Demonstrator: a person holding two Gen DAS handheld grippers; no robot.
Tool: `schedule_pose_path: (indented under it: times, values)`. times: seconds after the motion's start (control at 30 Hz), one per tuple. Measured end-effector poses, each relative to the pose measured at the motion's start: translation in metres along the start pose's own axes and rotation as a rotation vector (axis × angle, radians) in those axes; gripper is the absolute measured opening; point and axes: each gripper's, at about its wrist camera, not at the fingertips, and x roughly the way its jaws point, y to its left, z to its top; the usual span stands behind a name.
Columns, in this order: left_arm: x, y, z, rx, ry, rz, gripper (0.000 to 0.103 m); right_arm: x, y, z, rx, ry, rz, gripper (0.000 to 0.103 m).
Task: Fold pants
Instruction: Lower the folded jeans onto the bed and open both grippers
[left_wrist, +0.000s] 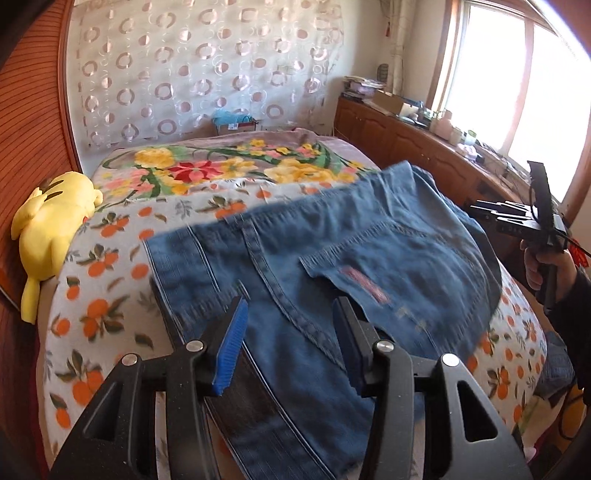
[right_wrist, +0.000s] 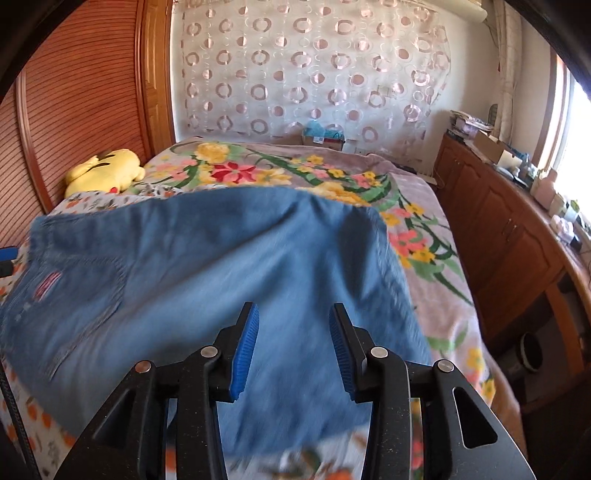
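Denim pants (left_wrist: 295, 266) lie folded flat on the bed (left_wrist: 92, 295), so we've got both sets of jaws spread with nothing pinched: left gripper (left_wrist: 290, 347) and right gripper (right_wrist: 293, 350) hover over the cloth, probably lining up another fold.

No legible text; the red patch (left_wrist: 365, 286) on the jeans (left_wrist: 332, 266) pocket is too blurred to read.
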Motion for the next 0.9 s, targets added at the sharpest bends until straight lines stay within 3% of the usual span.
schedule_pose_path:
  times: [0.4,0.9]
  values:
    - [-0.025,-0.009,-0.067,-0.032,0.060,0.025,0.049,-0.046,0.015,-0.058,0.083,-0.007,0.026,0.042]
    - [-0.031,-0.009,-0.093,-0.042,0.091,0.065,0.049,-0.074,0.027,-0.095,0.123,0.048,0.025,0.042]
